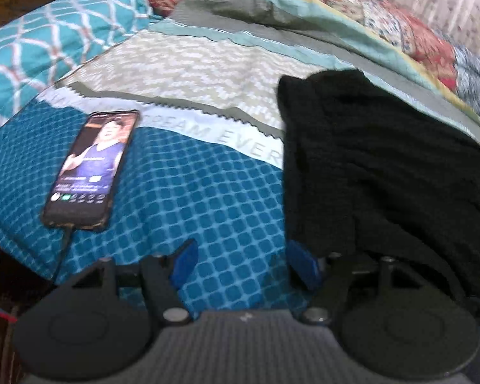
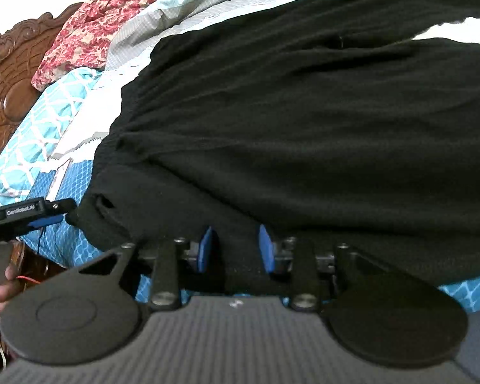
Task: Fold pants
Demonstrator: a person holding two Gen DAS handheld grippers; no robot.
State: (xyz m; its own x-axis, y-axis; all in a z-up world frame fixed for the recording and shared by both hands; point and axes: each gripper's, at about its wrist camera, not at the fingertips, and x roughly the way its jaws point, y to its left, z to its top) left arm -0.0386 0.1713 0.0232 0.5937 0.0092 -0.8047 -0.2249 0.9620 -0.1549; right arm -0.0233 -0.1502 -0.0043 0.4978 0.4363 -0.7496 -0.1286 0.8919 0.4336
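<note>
Black pants [image 2: 304,134] are spread on the bed [image 1: 208,192], the right gripper [image 2: 235,249] parted over their six-o'clock edge, the left gripper [image 1: 240,262] parted at their nine-o'clock side; an edge grasp is judged next.

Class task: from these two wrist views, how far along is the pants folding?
Done: the black pants lie spread on the bedspread. In hand: the right gripper straddles their near edge, the left gripper is open beside them. Left: no fold is visible; all folding remains.
</note>
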